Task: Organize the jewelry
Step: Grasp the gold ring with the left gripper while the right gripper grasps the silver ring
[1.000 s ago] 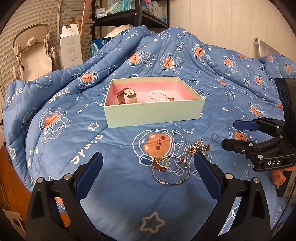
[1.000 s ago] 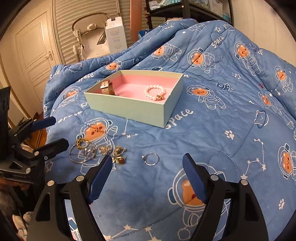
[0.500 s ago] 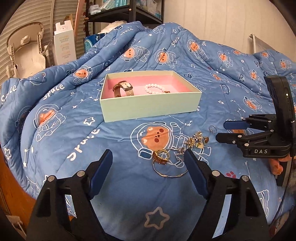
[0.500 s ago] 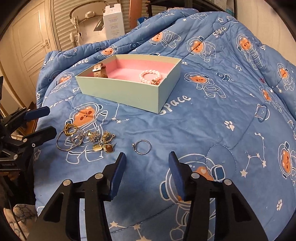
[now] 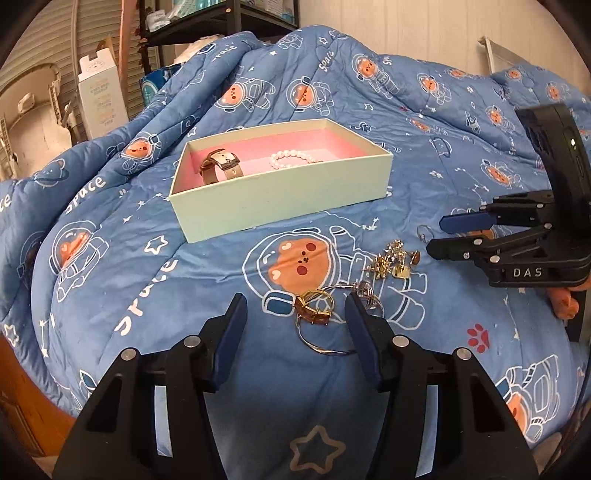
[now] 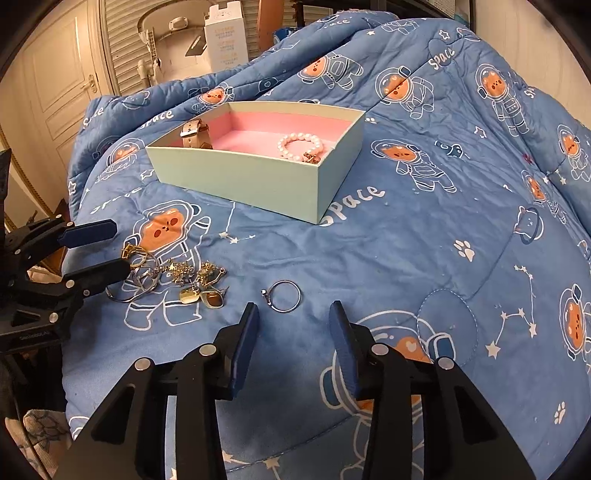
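Note:
A pale green box with pink lining (image 5: 280,206) (image 6: 236,184) sits on the blue quilt. It holds a brown-strapped watch (image 5: 221,168) (image 6: 194,134) and a pearl bracelet (image 5: 291,160) (image 6: 301,146). In front of it lies a loose pile of gold and silver rings, a bangle and earrings (image 5: 332,306) (image 6: 170,277). A single silver ring (image 6: 282,295) (image 5: 424,232) lies apart. My left gripper (image 5: 295,306) (image 6: 99,247) is open, its tips at the pile. My right gripper (image 6: 293,314) (image 5: 439,234) is open and empty, just short of the single ring.
The blue astronaut-print quilt (image 5: 147,280) covers the whole bed and bunches up behind the box. A white carton (image 5: 99,96) (image 6: 225,33) and a white baby seat (image 6: 177,33) stand beyond the bed. A dark shelf (image 5: 207,22) is at the back.
Both grippers have narrowed their jaws while staying open. The left has come closer to the jewelry pile; the right has come closer to the single ring.

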`<state>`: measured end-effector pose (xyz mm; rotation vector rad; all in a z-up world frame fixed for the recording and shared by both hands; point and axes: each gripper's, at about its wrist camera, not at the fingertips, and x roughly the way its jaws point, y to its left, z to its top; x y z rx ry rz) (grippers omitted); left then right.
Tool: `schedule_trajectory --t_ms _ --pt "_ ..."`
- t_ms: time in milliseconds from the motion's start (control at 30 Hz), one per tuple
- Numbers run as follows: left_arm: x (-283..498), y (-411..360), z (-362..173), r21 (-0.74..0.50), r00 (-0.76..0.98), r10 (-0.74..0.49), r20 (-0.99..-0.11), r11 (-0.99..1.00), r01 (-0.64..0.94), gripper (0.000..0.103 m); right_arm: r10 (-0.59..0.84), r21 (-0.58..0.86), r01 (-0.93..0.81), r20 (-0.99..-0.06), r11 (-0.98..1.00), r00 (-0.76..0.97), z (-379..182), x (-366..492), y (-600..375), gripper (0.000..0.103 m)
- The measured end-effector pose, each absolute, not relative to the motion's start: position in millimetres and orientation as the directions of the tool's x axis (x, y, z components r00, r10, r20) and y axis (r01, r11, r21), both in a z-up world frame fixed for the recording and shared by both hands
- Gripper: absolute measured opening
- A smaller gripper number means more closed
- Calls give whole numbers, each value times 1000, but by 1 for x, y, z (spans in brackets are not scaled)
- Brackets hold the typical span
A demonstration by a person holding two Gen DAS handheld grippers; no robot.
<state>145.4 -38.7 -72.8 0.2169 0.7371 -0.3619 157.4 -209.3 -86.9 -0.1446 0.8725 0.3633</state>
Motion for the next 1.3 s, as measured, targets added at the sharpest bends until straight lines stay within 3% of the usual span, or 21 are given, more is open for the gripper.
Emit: schedule_trajectory --t_ms 100,467,667,1300 --pt "148 -45 -78 93 675 -242 -697 903 420 45 251 24 -368 -772 929 584 -88 159 -208 38" --pt "152 -50 -79 66 672 -279 -686 896 439 26 258 29 -375 -774 927 578 -89 163 -205 30" --pt "150 -47 -76 24 667 -306 -679 899 437 26 264 36 -379 -778 925 570 -90 166 -203 20" --pt "147 -29 -62 -108 671 -372 -641 909 401 26 294 68 -380 -761 923 578 -86 161 -206 19"
